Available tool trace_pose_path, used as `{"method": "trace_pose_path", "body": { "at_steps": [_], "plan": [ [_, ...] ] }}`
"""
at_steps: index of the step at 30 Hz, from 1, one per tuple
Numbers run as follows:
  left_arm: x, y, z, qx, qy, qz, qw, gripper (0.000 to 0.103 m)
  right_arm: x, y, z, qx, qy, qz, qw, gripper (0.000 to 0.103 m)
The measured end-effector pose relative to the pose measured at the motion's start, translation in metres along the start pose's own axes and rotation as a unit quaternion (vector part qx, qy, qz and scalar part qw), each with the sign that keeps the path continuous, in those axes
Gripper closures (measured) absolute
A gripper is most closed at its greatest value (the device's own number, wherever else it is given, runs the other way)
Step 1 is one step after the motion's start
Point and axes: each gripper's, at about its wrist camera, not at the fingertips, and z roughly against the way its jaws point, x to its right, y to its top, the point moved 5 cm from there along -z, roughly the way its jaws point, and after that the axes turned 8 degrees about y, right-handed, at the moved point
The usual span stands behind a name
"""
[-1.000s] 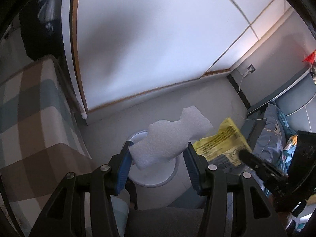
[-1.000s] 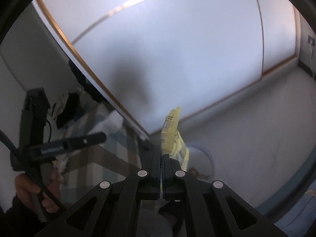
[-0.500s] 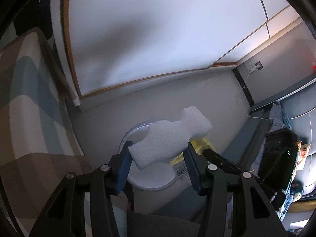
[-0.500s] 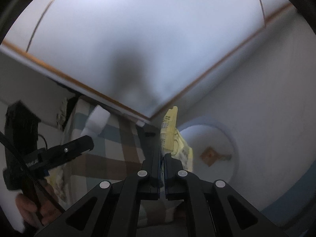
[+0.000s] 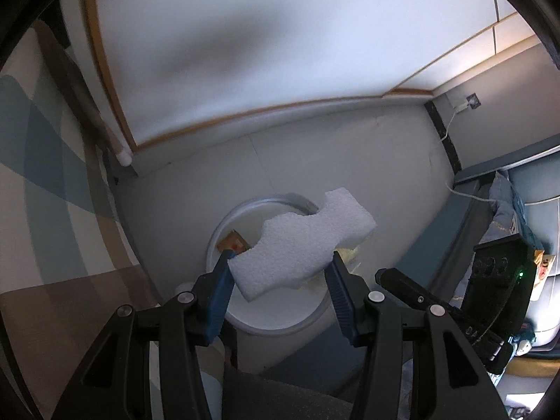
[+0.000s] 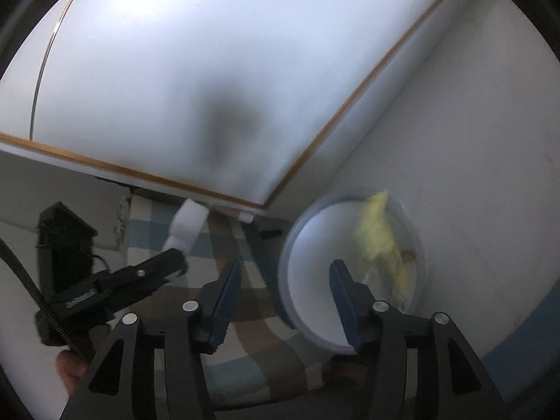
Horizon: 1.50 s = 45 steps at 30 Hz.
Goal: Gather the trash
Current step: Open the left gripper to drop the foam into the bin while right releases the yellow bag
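My left gripper (image 5: pixel 280 269) is shut on a white foam piece (image 5: pixel 301 245) and holds it above the round white trash bin (image 5: pixel 224 224). A brown scrap (image 5: pixel 233 241) lies inside the bin. My right gripper (image 6: pixel 283 273) is open and empty over the bin (image 6: pixel 308 245). A yellow wrapper (image 6: pixel 379 231), blurred, is inside the bin's mouth in the right wrist view. The left gripper with the foam (image 6: pixel 185 224) shows at the left of the right wrist view.
A checked bedspread (image 5: pixel 52 210) lies left of the bin. A white wardrobe panel with a wood edge (image 5: pixel 245 52) stands behind. The right gripper's body (image 5: pixel 490 290) and a blue bed with clutter (image 5: pixel 507 203) are at the right. A wall socket with a cable (image 5: pixel 472 99) is far right.
My right gripper has opened and let go of the yellow wrapper, which drops into the bin. My left gripper has tilted down over the bin, still holding the foam.
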Motion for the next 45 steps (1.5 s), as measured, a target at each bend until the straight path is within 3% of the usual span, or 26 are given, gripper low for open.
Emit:
{"method": "trace_pose_path", "body": {
  "at_steps": [6,10,12,16,21,22,23,26,34,45],
  "plan": [
    [0.0,-0.002,-0.008,-0.021,0.01,-0.002,0.9997,0.056,-0.003,-0.007,0.004,-0.008,0.009,0.007,1.0,0.045],
    [0.003,-0.005,-0.018,-0.038,0.02,-0.012,0.999,0.056,0.001,-0.008,0.016,0.01,-0.01,0.002,1.0,0.035],
    [0.005,-0.006,-0.024,-0.05,0.024,-0.017,0.9983,0.056,0.013,-0.01,0.024,0.026,-0.038,-0.02,0.999,0.025],
    [0.014,-0.009,-0.037,-0.084,0.038,-0.036,0.9951,0.056,0.026,-0.014,0.041,0.037,-0.054,-0.044,0.997,0.024],
    [0.02,-0.01,-0.042,-0.099,0.063,-0.061,0.9913,0.054,0.03,-0.016,0.039,0.033,-0.077,-0.029,0.996,0.021],
    [0.02,-0.009,-0.041,-0.098,0.064,-0.064,0.9911,0.047,0.031,-0.017,0.04,0.033,-0.078,-0.029,0.996,0.021],
    [0.02,-0.009,-0.04,-0.095,0.065,-0.064,0.9913,0.036,0.032,-0.016,0.042,0.034,-0.08,-0.031,0.996,0.021],
    [0.021,-0.008,-0.034,-0.084,0.055,-0.061,0.9931,0.027,0.029,-0.015,0.048,0.047,-0.081,-0.025,0.995,0.021],
    [0.019,-0.015,-0.006,-0.03,0.063,-0.079,0.9944,0.027,0.014,-0.012,0.066,0.075,-0.11,0.01,0.991,0.02],
    [-0.006,-0.036,0.081,0.08,0.068,-0.03,0.9941,0.027,-0.042,-0.023,0.084,0.092,-0.118,0.075,0.986,0.018]
  ]
}}
